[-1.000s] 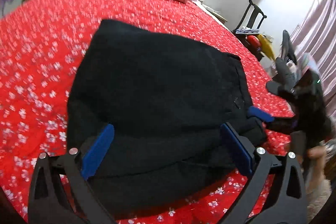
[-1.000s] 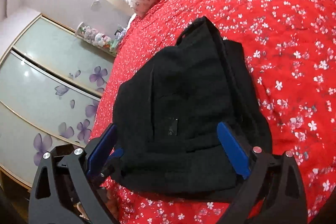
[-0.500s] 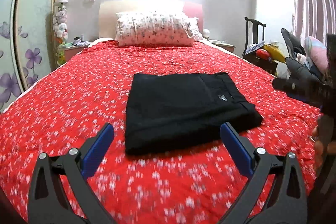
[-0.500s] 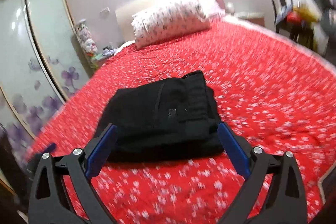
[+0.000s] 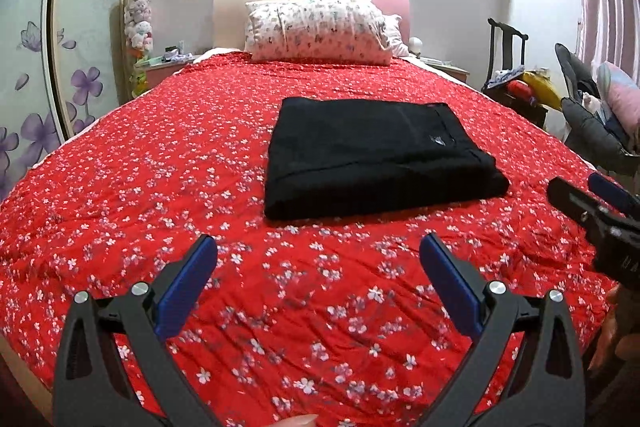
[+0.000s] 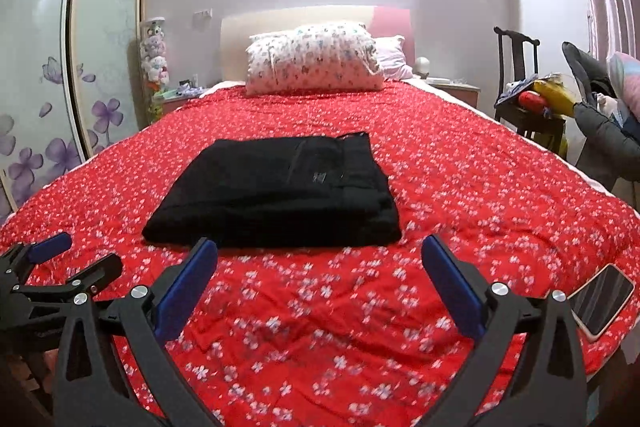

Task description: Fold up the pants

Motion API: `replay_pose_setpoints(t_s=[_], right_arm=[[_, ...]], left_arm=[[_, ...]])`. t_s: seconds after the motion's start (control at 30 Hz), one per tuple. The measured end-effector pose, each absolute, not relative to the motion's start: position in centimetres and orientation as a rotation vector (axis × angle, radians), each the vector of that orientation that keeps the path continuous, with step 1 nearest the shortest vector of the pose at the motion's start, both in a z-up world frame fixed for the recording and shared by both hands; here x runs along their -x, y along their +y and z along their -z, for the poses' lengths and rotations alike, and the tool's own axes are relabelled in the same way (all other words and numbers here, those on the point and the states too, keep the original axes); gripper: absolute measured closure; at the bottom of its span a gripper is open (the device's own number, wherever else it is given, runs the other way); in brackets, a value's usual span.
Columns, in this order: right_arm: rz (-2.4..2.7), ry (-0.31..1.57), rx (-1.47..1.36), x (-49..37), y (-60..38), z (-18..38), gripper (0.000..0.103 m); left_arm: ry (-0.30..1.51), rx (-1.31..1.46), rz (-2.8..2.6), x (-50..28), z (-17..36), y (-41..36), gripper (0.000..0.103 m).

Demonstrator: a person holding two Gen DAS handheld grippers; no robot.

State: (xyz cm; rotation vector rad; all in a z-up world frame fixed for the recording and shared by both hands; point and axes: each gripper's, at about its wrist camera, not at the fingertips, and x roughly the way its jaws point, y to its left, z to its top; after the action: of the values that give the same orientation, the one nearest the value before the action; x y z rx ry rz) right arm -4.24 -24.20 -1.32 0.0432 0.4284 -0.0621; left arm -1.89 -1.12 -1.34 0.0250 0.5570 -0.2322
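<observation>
Big red flowery bed [image 5: 120, 227] fills everything, black pants [image 5: 372, 155] sitting folded mid-bed, nothing touching them. Left claw [image 5: 318, 267] and right claw [image 6: 319, 269] both spread wide, empty. Phone [image 6: 600, 303] near the edge.

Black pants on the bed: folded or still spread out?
Folded. The black pants lie as a compact, layered rectangle on the red bedspread, thick stacked edges facing the cameras. Both grippers are open and clear of them.
</observation>
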Motion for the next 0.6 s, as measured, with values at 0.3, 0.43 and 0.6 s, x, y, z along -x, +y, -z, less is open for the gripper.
replay_pose_setpoints(t_s=[0.3, 0.43, 0.6], right_arm=[[0.087, 0.422, 0.025, 4.6, -22.5, 2.2, 0.001], [0.123, 0.419, 0.030, 4.6, -22.5, 2.3, 0.001], [0.165, 0.415, 0.045, 4.6, -22.7, 2.4, 0.001]], left_arm=[[0.562, -0.048, 0.216, 1.9, 2.1, -1.6, 0.002], [0.571, -0.053, 0.199, 1.7, 2.3, -1.7, 0.002], [0.578, -0.056, 0.180, 1.6, 2.5, -1.7, 0.002]])
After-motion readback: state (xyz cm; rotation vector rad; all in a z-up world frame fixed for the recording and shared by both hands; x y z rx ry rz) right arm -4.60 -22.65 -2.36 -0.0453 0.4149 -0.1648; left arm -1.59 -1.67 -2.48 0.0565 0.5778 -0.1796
